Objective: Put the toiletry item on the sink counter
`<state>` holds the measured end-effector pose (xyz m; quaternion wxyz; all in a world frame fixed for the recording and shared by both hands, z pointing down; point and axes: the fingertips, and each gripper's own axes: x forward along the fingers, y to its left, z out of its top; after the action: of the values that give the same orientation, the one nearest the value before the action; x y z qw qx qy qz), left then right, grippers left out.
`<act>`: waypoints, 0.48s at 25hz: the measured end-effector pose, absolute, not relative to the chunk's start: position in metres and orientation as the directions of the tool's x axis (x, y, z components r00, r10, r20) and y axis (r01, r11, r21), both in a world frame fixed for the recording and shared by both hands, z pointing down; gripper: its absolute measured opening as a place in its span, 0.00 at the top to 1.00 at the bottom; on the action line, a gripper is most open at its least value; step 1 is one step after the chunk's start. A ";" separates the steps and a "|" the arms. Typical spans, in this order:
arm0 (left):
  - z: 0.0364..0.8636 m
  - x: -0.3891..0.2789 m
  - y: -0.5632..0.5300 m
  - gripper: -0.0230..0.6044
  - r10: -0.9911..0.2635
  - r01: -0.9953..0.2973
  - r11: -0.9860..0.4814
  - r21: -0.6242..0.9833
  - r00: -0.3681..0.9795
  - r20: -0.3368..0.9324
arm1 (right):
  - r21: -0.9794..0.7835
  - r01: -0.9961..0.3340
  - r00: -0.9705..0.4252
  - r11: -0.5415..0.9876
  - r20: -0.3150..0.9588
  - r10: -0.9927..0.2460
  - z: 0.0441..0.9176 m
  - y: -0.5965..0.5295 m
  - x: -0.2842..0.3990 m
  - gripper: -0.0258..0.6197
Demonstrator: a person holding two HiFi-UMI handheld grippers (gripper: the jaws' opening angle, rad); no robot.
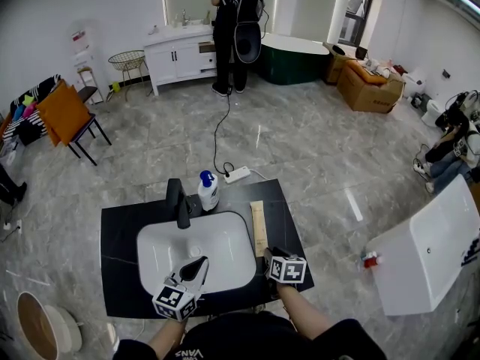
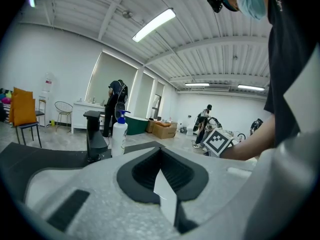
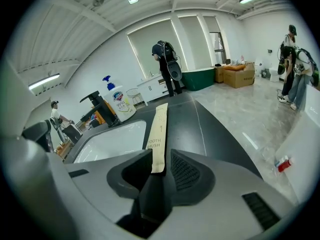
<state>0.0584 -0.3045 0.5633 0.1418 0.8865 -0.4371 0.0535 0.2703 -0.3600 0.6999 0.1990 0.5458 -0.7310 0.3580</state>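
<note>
Black sink counter [image 1: 120, 231] had the toothbrush packet [image 3: 157, 129] lying flat beside the basin [image 1: 221, 238]. Right gripper [image 3: 158, 160] jaws stood wide, packet end loose between them. Left gripper [image 2: 162, 156] seemed shut, empty I think. A careless pull-back could've snagged the packet off the edge.

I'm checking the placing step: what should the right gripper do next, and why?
Probably draw the right gripper straight back: its jaws stand open, and the toothbrush packet already lies flat on the black counter beside the basin.
</note>
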 end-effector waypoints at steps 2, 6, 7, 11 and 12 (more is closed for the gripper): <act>0.564 0.058 -0.303 0.95 -0.755 -0.786 -0.584 0.203 0.618 0.220 | -0.295 -0.944 -0.314 0.146 0.675 -0.668 0.695 -0.358 0.271 0.78; 0.562 0.057 -0.301 0.95 -0.744 -0.775 -0.600 0.199 0.632 0.219 | -0.272 -0.954 -0.281 0.129 0.652 -0.704 0.682 -0.354 0.276 0.83; 0.562 0.057 -0.300 0.95 -0.740 -0.771 -0.605 0.198 0.636 0.218 | -0.265 -0.956 -0.272 0.125 0.644 -0.715 0.678 -0.353 0.278 0.85; 0.561 0.058 -0.295 0.95 -0.721 -0.752 -0.630 0.194 0.660 0.213 | -0.247 -0.963 -0.237 0.104 0.605 -0.760 0.662 -0.347 0.285 0.94; 0.562 0.058 -0.294 0.95 -0.716 -0.747 -0.637 0.193 0.665 0.212 | -0.248 -0.964 -0.231 0.098 0.595 -0.769 0.659 -0.345 0.286 0.96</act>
<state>0.0578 -0.2943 0.5617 0.1329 0.9028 -0.4050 0.0576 0.2860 -0.3448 0.6589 0.1601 0.5989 -0.7236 0.3036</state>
